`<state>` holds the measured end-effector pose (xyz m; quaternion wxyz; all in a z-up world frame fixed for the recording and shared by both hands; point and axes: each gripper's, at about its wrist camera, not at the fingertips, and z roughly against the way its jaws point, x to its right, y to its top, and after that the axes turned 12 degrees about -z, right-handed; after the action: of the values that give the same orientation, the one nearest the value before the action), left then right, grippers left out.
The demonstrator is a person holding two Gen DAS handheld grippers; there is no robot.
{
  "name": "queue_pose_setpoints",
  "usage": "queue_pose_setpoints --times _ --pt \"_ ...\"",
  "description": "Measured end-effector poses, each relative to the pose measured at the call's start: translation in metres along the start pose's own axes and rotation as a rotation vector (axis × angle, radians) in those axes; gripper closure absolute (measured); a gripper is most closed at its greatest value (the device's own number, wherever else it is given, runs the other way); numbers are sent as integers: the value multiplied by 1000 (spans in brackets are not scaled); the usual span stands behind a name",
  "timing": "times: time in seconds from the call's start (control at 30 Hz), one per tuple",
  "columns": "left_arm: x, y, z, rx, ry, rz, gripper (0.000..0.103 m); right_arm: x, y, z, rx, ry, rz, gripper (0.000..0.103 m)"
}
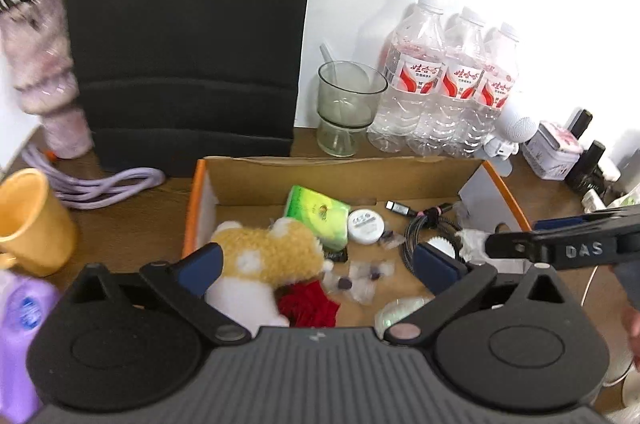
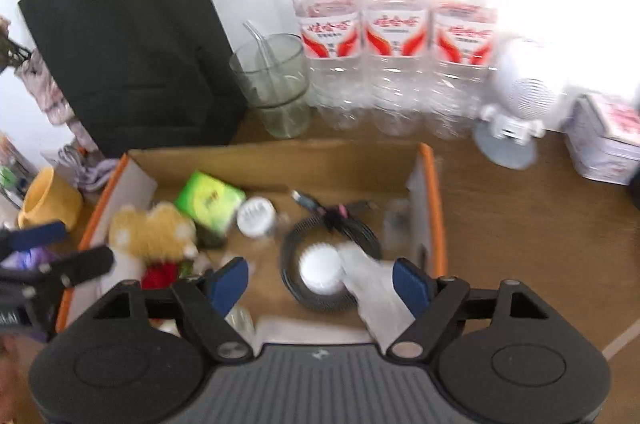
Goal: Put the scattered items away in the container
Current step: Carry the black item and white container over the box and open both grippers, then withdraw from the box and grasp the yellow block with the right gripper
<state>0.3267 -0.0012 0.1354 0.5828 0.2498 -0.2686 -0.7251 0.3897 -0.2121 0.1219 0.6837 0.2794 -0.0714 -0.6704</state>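
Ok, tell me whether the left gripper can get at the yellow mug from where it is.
Probably yes. The yellow mug stands outside the cardboard box, with bare table between. The left gripper is open over the plush toy, holding nothing.

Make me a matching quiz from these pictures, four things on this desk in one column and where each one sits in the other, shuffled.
Things:
1. plush toy
2. yellow mug
3. water bottles
4. coiled black cable

Places:
A. standing behind the cardboard box, against the wall
B. inside the box, left part
C. inside the box, right part
D. outside the box, to its left

Pairs: 1-B, 2-D, 3-A, 4-C
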Motion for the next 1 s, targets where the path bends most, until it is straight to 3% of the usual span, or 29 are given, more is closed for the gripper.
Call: queue_pose_setpoints --times 0.2,0.27,0.4,0.57,0.67,0.8,1.0 --pt "15 -19 67 100 100 -29 0 -7 -37 67 110 29 33 17" --pt "20 -33 90 181 142 -19 0 -13 -53 88 190 44 45 17" --pt "36 -79 134 429 185 -46 0 -19 -92 120 359 106 73 17" --pt "58 -144 178 542 173 -33 0 -10 -171 166 563 175 51 12" --pt "72 -194 201 566 167 -59 0 3 -234 183 633 226 44 4" --pt "88 -272 221 583 187 -134 0 14 -315 187 625 219 75 4" --pt "88 -367 213 436 112 -110 0 30 -410 181 535 233 82 4"
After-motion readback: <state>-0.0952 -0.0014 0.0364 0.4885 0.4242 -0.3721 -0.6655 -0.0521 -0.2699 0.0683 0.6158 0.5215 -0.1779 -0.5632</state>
